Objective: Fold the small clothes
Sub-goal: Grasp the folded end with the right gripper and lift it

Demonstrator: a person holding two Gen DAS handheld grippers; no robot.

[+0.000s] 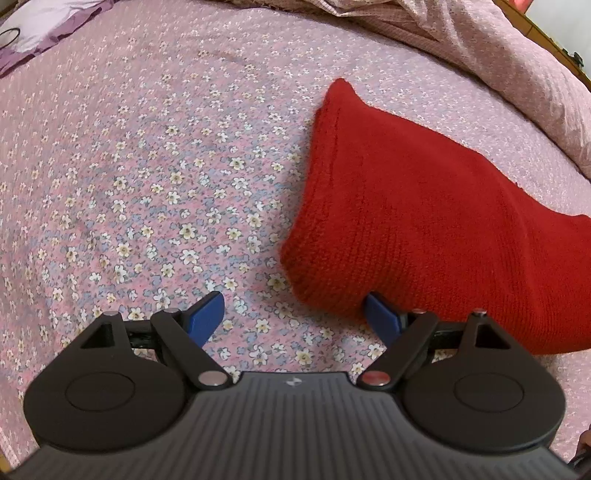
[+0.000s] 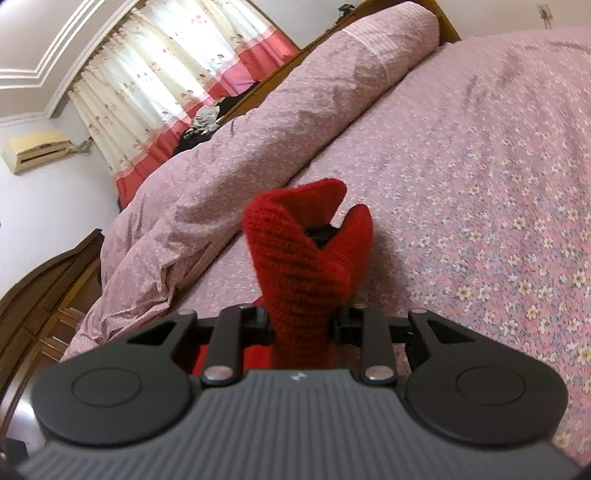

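A red knitted garment point(image 1: 413, 221) hangs lifted above the flowered bedsheet point(image 1: 147, 166), its lower corner draped over the tip of my left gripper's right blue finger point(image 1: 382, 319). The left gripper point(image 1: 295, 314) points down at the bed with its jaws wide apart; only sheet shows between them. In the right wrist view my right gripper point(image 2: 301, 321) is shut on a bunched fold of the red knitted garment point(image 2: 299, 251), which rises twisted out of the jaws and hides the fingertips.
A rolled pink quilt point(image 2: 240, 147) lies along the far side of the bed, with a wooden bed frame point(image 2: 48, 295) behind it. A purple and white pillow point(image 1: 40, 26) sits at the bed's far left corner. Curtains point(image 2: 166, 74) hang beyond.
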